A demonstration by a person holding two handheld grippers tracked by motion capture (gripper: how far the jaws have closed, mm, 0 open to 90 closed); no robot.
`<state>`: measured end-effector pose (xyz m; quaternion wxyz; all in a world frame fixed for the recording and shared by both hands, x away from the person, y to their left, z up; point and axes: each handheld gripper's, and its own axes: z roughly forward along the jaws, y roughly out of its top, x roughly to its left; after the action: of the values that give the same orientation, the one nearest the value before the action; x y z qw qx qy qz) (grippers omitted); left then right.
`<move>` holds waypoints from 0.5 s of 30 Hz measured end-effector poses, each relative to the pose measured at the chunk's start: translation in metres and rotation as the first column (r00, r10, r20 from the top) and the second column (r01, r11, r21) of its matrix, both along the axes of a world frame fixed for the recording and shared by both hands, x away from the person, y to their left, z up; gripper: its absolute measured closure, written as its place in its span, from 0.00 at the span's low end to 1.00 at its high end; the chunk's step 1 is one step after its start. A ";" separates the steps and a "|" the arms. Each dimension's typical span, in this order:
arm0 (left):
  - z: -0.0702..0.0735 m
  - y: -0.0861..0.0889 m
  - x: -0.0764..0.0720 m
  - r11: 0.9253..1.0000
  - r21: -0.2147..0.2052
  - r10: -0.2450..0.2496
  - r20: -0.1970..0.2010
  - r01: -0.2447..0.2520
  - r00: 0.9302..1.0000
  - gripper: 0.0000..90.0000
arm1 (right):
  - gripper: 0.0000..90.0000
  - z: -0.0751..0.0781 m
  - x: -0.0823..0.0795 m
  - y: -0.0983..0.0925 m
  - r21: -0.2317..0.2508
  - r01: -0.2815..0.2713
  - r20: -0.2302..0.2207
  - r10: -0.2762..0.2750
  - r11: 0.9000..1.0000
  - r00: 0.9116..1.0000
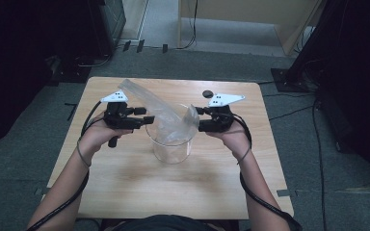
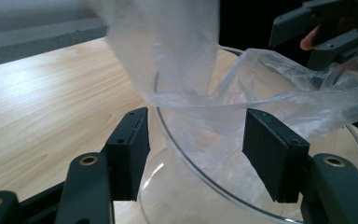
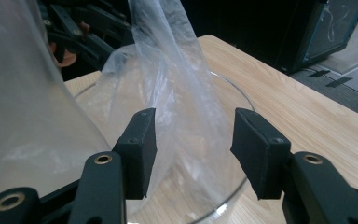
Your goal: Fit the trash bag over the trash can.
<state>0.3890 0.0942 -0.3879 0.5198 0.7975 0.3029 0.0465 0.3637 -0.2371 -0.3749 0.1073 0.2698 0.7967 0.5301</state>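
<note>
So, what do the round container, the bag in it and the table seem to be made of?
Container: clear and rigid with a smooth glossy rim, so glass or hard plastic; I cannot tell which. Bag: thin, cloudy-clear plastic film, since it wrinkles and folds softly. Table: light wood or wood-look laminate, matte, with visible grain lines.

The setting is presenting as a lab or recording studio rather than a home. A small wooden table is standing alone on grey carpet, with black cables trailing across the floor. Dark stands and equipment are lining both sides, a black equipment case is sitting at the rear left, and tape marks are showing on the floor.
</note>
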 end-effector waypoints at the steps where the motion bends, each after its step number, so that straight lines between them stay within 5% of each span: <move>1: 0.001 -0.001 0.000 1.000 0.004 -0.005 0.005 0.005 1.000 0.44 | 0.58 0.000 -0.001 0.001 0.008 -0.008 -0.009 0.008 1.000 1.000; 5: 0.005 -0.003 0.000 1.000 0.000 -0.006 0.018 0.006 1.000 0.44 | 0.59 -0.003 -0.001 0.006 0.038 -0.025 -0.035 0.026 0.999 0.999; 10: 0.005 -0.008 -0.001 1.000 0.016 -0.003 0.026 0.002 1.000 0.45 | 0.58 -0.009 0.001 0.016 -0.006 -0.044 -0.028 0.044 0.999 0.999; 15: 0.015 -0.013 -0.009 1.000 0.017 -0.011 0.076 0.010 0.997 0.45 | 0.59 -0.008 0.001 0.022 -0.023 -0.049 -0.008 0.049 0.999 0.999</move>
<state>0.3800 0.0813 -0.3727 0.5244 0.8011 0.2782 0.0768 0.3642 -0.2151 -0.3834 0.0947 0.2507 0.8096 0.5223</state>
